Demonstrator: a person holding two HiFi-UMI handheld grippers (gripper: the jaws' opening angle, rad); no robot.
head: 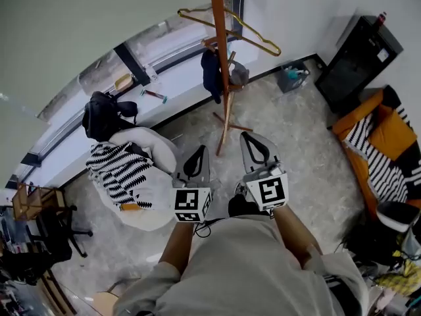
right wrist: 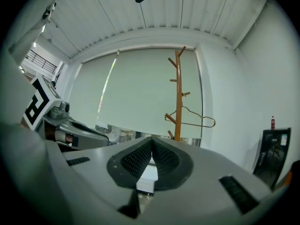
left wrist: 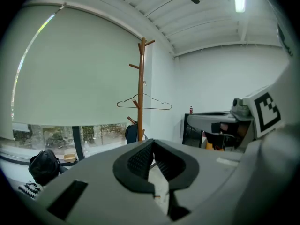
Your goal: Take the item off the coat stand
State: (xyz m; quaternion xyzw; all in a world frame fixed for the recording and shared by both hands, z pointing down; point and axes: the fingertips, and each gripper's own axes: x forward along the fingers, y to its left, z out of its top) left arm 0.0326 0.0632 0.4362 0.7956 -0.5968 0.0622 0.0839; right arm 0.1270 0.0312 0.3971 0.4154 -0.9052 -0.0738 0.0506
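The left tongs and right tongs are held shut and empty. If the hanger is snagged, the coat stand may be toppled.

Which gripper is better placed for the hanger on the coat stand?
Right, marginally: the right gripper reaches further forward than the left gripper, and the hanger juts toward its side. Both shut, empty.

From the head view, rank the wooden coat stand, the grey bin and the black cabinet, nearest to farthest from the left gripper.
1. Wooden coat stand, just ahead of the left gripper.
2. Grey bin, against the wall, to the right.
3. Black cabinet, far right corner.
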